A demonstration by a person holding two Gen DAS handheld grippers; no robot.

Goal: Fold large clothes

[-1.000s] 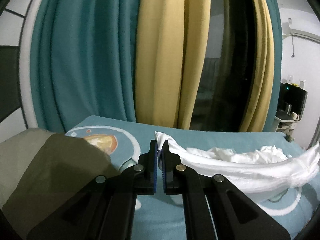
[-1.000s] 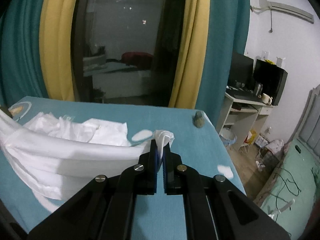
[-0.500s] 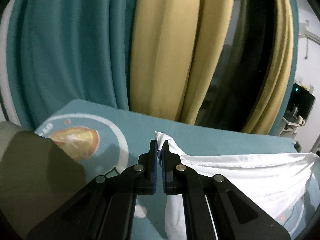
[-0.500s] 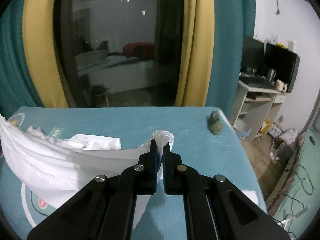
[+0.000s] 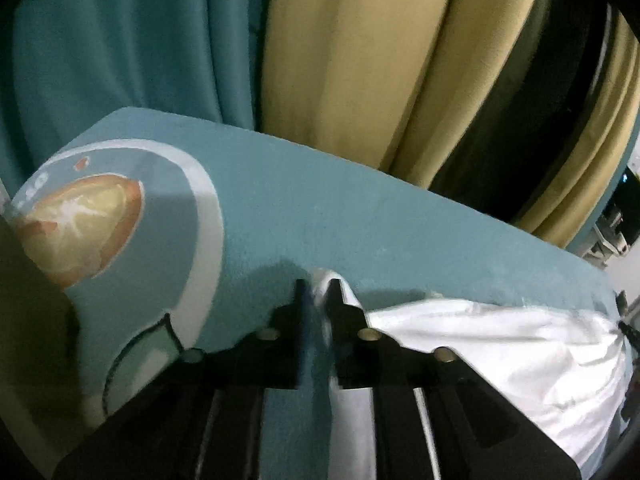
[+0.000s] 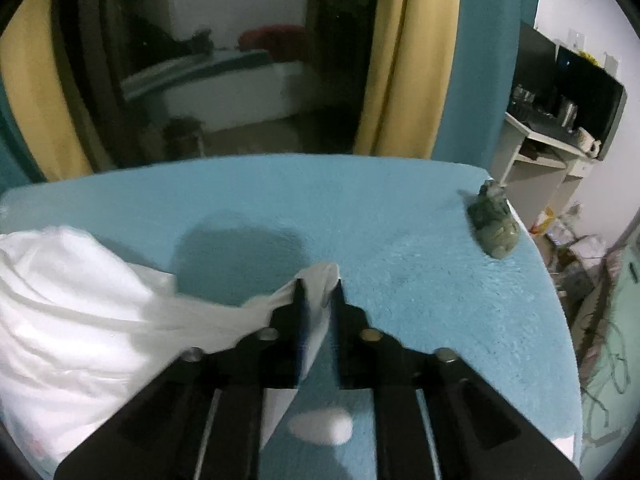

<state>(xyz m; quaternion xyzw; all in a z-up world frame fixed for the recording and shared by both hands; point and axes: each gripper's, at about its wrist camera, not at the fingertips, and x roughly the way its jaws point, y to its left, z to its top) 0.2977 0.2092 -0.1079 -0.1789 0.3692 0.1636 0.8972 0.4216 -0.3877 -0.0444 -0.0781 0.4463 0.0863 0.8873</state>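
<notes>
Two grippers, left gripper [image 5: 319, 292] and right gripper [image 6: 318, 292], are seen just parted, white garment [image 6: 80, 300] corners lying loosely between jaws, on teal blanket [image 6: 400, 208].

Both wrist cams sit close, angled down over the bed [image 5: 360, 216], facing the curtains [image 5: 340, 60]; both catch the white cloth [image 6: 60, 300].

Open blanket [image 6: 420, 300] ahead — figurine [image 6: 494, 226] far right, curtains [image 5: 340, 72] behind
</notes>
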